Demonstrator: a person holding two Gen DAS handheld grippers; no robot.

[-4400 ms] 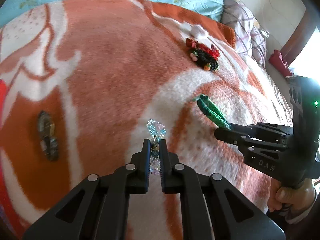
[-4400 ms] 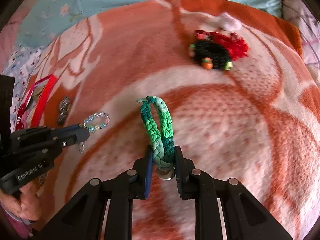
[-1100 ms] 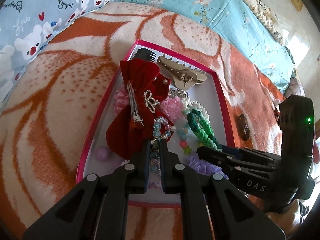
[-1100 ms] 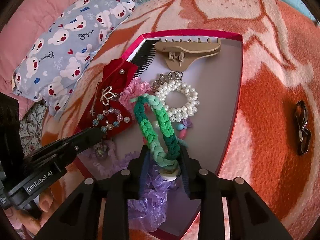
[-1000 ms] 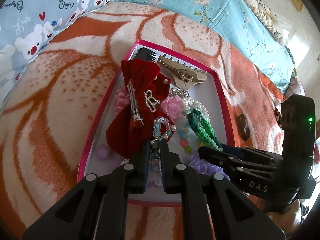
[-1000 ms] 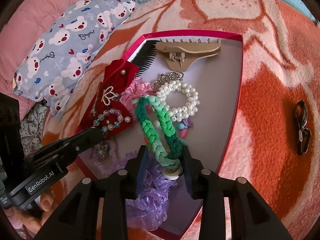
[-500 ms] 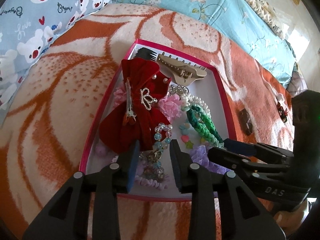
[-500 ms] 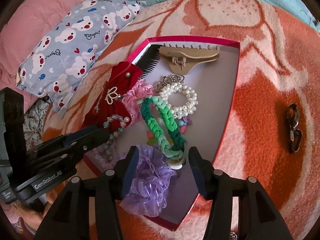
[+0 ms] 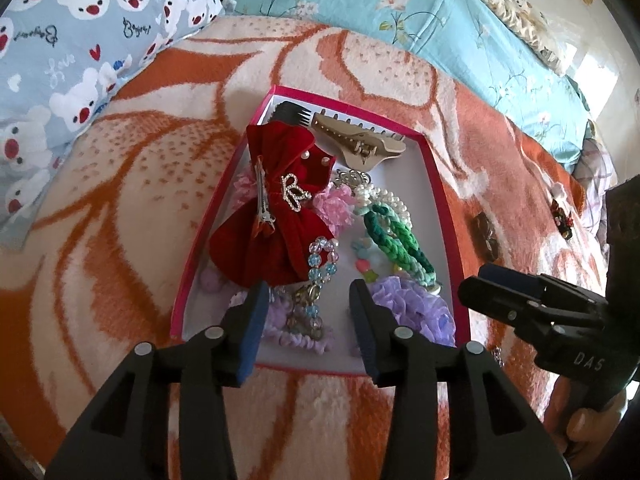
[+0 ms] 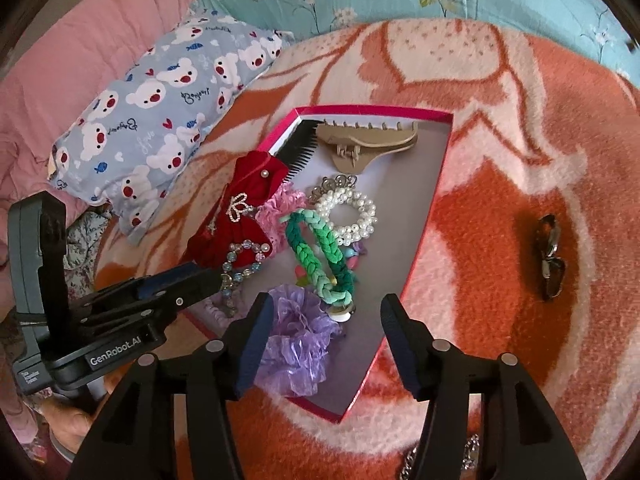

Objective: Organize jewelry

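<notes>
We cannot make out the small dark piece (image 10: 551,257) lying on the blanket (image 10: 500,208) well to the right of our right gripper (image 10: 326,314); it looks like glossy links, no more. A chain at the bottom edge of the right wrist view is cut off. The black comb (image 10: 301,148) at the far end of the pink-rimmed box (image 10: 432,200) is partly hidden under the red velvet bow (image 9: 276,216), and the pearl bracelet (image 10: 352,212) is partly covered by the green braided bracelet (image 10: 320,256).

Our left gripper (image 9: 306,300) has its jaws opening, moderately apart. The crystal bead bracelet (image 9: 320,260) lies in the box between and just ahead of the blue pads (image 9: 252,332), touching neither. Its far loop rests on the red bow's edge.

Our right gripper's jaws are also opening, wider than the left. The green braided bracelet lies in the box just ahead, between the pads and clear of both. A purple scrunchie (image 10: 296,340) sits beside the left pad. The tan claw clip (image 10: 368,144) lies at the far end.
</notes>
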